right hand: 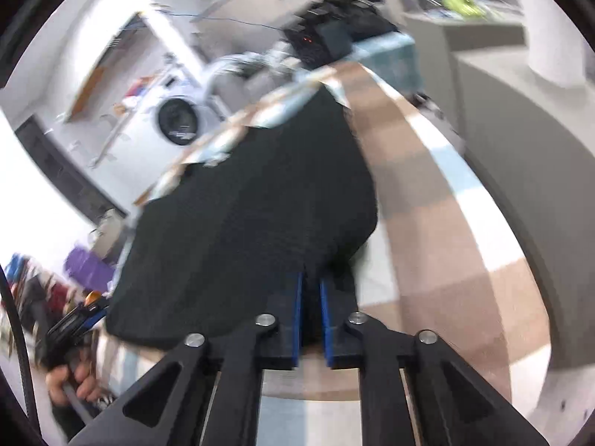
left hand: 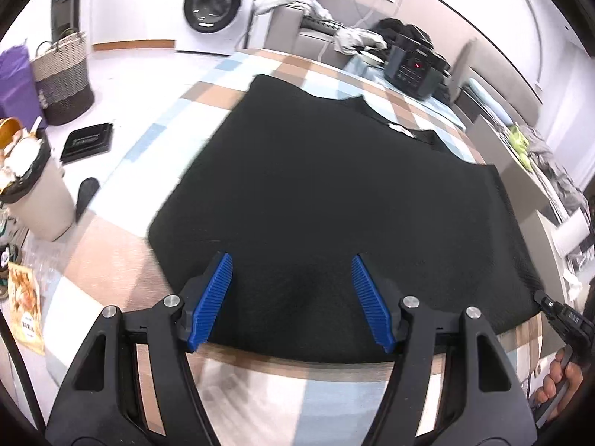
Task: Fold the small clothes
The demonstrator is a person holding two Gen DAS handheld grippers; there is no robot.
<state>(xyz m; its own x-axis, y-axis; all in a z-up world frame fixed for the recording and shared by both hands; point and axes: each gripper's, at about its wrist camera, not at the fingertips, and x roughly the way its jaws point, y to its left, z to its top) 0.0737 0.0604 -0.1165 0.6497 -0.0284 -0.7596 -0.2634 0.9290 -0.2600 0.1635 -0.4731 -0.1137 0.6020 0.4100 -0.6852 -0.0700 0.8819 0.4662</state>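
A black knit garment [left hand: 334,193] lies spread flat on a table with a checked cloth [left hand: 260,390], its neck and white label [left hand: 399,128] at the far side. My left gripper [left hand: 292,260] hovers open over the near hem, its blue pads [left hand: 214,297] wide apart with only flat fabric beneath them. In the right wrist view my right gripper [right hand: 310,278] is shut on the garment [right hand: 241,223] at its near right corner, where the fabric bunches up between the pads. That gripper [left hand: 557,312] also shows at the garment's corner in the left wrist view.
A black cooker [left hand: 412,70] and piled clothes sit at the table's far end. On the floor to the left stand a woven basket [left hand: 63,78], a full bin [left hand: 33,193] and a black tray [left hand: 89,141]. A washing machine [left hand: 214,7] stands behind. A hand [left hand: 557,383] holds the right gripper.
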